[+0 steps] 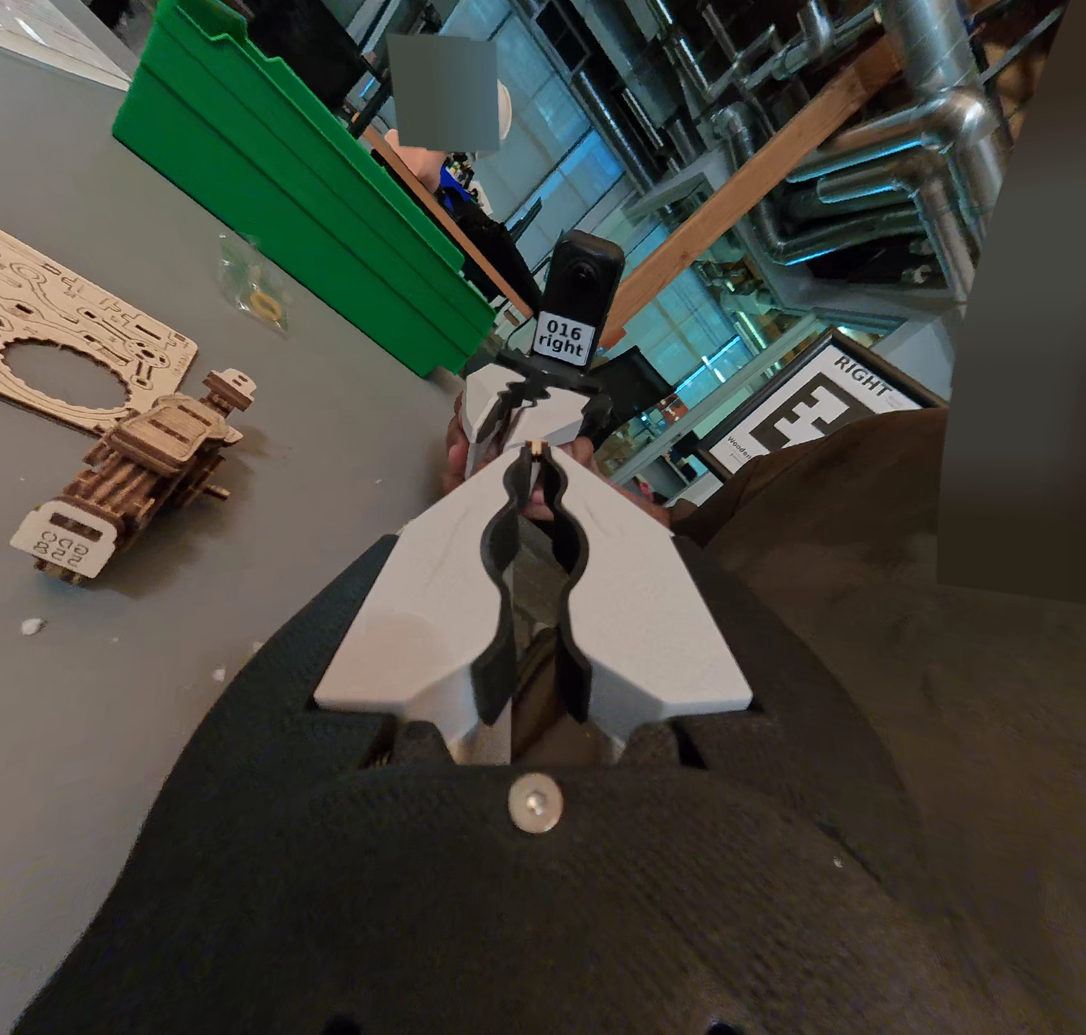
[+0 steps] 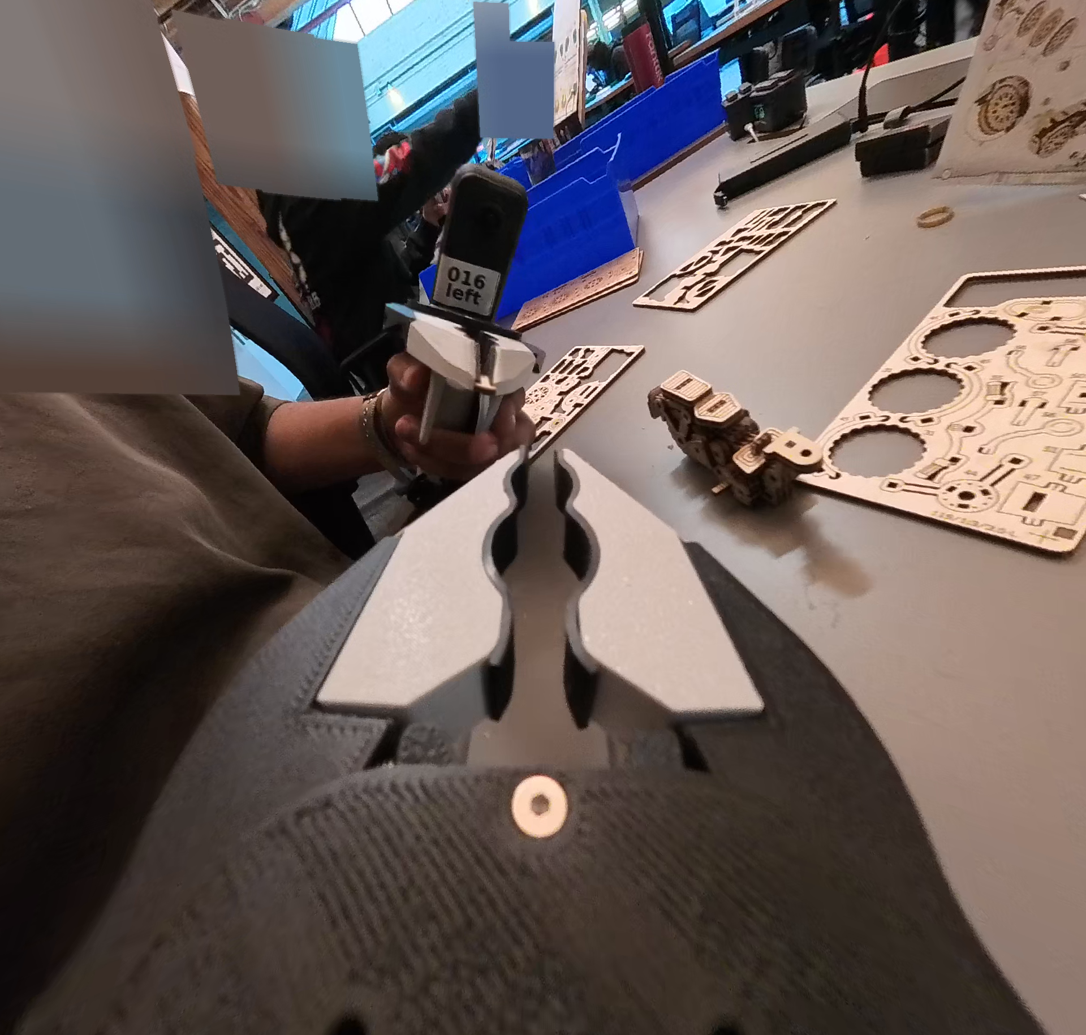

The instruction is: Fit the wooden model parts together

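My left gripper [image 1: 536, 461] is shut on a small wooden part [image 1: 536, 447], pinched at its very tips and held in the air. The same part also shows at the left gripper's tips in the right wrist view [image 2: 485, 385]. My right gripper [image 2: 539, 461] faces it from close by, with a narrow gap between its fingers and nothing in it. The partly built wooden model [image 1: 129, 478] lies on the grey table [image 1: 329, 478], to the left of both grippers; it also shows in the right wrist view [image 2: 734, 448].
A punched wooden sheet [image 2: 969, 419] lies beside the model. More sheets [image 2: 587, 384] [image 2: 734, 254] lie farther back. A green bin [image 1: 294, 184] and a small plastic bag [image 1: 258, 290] are behind the model. Blue bins [image 2: 587, 202] stand at the back. A person sits across.
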`<action>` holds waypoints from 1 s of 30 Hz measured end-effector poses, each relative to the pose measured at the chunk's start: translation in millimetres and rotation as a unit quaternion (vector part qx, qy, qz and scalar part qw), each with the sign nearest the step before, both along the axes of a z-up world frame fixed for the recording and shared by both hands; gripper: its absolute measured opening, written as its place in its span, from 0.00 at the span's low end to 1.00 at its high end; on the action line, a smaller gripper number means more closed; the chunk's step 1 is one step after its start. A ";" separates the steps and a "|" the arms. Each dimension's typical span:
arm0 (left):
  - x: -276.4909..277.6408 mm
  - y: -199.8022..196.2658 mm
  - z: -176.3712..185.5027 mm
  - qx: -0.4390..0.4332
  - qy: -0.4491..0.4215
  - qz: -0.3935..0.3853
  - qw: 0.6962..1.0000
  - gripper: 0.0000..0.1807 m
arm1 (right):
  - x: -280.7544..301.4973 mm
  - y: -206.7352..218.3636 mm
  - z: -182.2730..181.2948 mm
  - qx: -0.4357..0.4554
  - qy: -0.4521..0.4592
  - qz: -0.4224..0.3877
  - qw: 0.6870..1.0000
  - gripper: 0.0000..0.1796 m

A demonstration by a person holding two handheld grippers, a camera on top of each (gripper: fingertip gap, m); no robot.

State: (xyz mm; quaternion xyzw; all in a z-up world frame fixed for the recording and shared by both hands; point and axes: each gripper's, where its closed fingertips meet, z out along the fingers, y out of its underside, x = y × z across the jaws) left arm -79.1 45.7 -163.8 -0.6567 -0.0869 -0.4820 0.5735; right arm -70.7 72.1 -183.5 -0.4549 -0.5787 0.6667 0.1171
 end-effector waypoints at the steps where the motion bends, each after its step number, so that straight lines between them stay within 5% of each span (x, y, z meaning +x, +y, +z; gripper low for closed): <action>1: 1.1 0.0 -0.8 0.000 0.009 0.000 1.000 0.00 | 0.3 -1.0 -0.3 0.001 0.000 0.002 1.000 0.04; 15: 22.1 1.9 -20.2 -0.004 0.185 0.004 0.983 0.01 | 8.5 -23.0 -8.3 0.020 -0.016 0.056 0.998 0.09; 30: 28.6 0.6 -22.5 -0.007 0.184 -0.013 0.983 0.01 | 12.8 -29.6 -5.9 0.079 0.022 0.064 0.995 0.03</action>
